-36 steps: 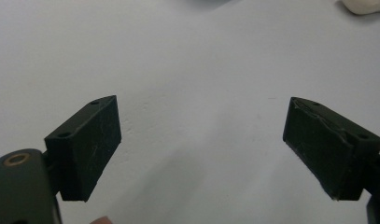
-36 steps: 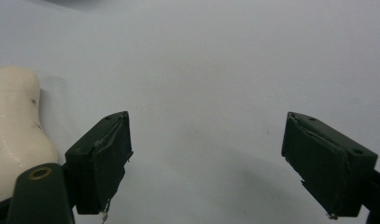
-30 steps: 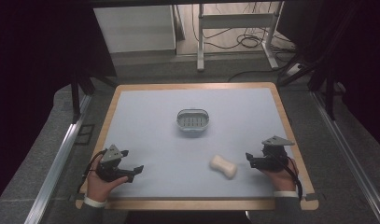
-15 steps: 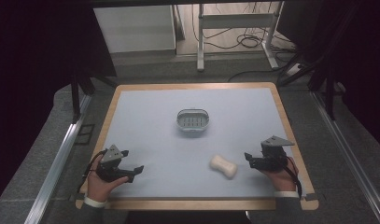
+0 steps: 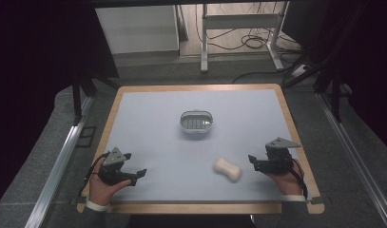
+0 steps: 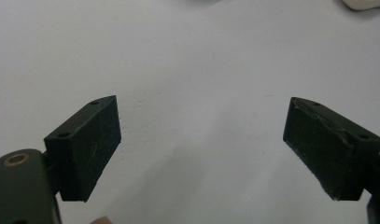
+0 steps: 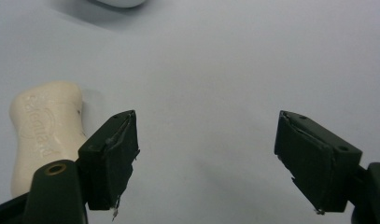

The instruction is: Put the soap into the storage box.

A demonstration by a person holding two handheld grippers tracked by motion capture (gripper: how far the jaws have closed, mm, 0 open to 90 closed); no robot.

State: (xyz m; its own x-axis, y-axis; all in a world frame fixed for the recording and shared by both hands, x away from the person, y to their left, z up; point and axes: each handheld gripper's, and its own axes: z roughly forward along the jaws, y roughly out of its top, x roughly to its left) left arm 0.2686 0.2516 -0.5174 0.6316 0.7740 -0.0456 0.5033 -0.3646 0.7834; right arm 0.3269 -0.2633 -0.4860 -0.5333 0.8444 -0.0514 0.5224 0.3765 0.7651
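A cream soap bar (image 5: 227, 169) with a narrow waist lies flat on the pale table top (image 5: 158, 142), near the front right. A grey oval soap dish (image 5: 197, 122) stands at the table's middle. My right gripper (image 5: 253, 163) rests just right of the soap, pointing left at it. Its jaws have just been closing a little, and they stand open with nothing between them. In the right gripper view the soap (image 7: 45, 135) lies outside the left jaw of that gripper (image 7: 206, 154). My left gripper (image 5: 136, 176) sits at the front left, open and empty (image 6: 201, 149).
A wooden rim (image 5: 286, 109) frames the table top. The dish's edge (image 7: 117, 2) shows at the top of the right gripper view. Grey floor, metal rails (image 5: 58, 166), desk legs and cables (image 5: 248, 42) lie beyond the table.
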